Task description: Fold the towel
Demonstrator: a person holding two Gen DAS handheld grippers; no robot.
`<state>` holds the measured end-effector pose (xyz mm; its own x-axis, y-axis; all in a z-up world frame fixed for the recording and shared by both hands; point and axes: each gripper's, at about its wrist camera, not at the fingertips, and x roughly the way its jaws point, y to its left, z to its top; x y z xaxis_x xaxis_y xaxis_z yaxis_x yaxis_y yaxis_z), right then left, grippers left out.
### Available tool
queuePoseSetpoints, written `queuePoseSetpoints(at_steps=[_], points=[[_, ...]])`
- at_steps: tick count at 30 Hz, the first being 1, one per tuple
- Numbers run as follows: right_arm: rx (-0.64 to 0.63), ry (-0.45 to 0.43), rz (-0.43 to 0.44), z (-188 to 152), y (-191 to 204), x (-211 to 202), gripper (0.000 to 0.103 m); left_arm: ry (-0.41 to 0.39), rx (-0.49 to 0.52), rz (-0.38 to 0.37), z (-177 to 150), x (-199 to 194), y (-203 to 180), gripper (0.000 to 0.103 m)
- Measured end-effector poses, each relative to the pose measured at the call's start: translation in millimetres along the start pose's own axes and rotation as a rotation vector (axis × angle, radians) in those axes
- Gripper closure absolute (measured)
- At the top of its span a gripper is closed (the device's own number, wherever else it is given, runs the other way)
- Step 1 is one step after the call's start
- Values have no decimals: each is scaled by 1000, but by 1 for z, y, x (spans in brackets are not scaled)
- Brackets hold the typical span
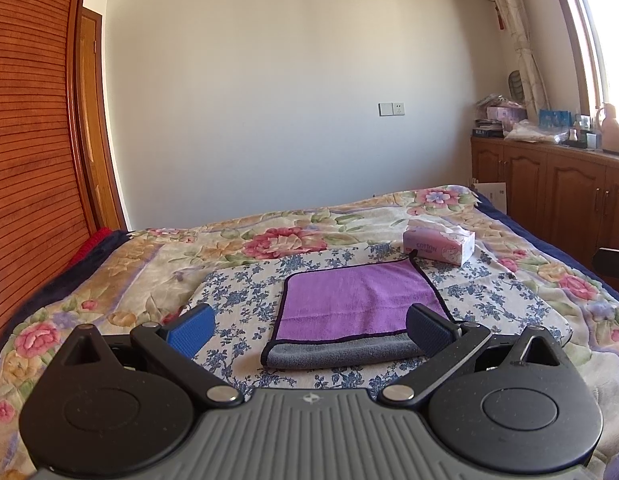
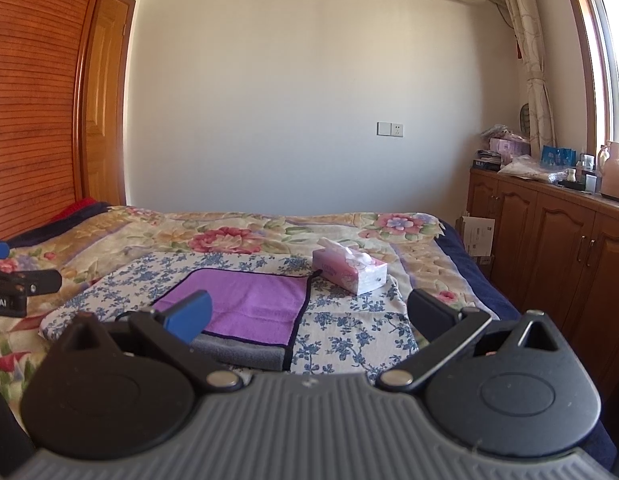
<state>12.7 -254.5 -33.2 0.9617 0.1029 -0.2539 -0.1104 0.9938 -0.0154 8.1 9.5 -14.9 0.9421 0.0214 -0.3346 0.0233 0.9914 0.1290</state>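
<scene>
A purple towel (image 1: 359,300) with a dark border and grey underside lies folded on a blue-flowered cloth (image 1: 237,300) on the bed; its grey fold faces me. It also shows in the right wrist view (image 2: 249,304). My left gripper (image 1: 309,330) is open and empty, held above the towel's near edge, its fingers wide apart. My right gripper (image 2: 309,316) is open and empty, held to the right of the towel's near right corner. The left gripper's side shows in the right wrist view (image 2: 13,288) at the far left.
A pink tissue box (image 1: 439,246) stands just beyond the towel's far right corner, also in the right wrist view (image 2: 349,270). The floral bedspread (image 1: 109,280) covers the bed. Wooden cabinets (image 2: 557,240) line the right side; a slatted wooden wardrobe (image 1: 29,160) stands left.
</scene>
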Motion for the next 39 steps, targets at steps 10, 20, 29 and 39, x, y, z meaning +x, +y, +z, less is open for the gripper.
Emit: queuePoseSetpoints(at_steps=[10,20,29,39], points=[[-6,33,4,-5,6,8,0,39,4,-5,-5,14,5,0],[-20,68,11,-12,16,19,0,55,14,-22,-9,31,12,0],[-17,96,7,-18,19,28,0,77,7,-27,-15,46,22,0],[-11,128,7,-23,26,43,0,84,11,-30,-15,64,29,0]])
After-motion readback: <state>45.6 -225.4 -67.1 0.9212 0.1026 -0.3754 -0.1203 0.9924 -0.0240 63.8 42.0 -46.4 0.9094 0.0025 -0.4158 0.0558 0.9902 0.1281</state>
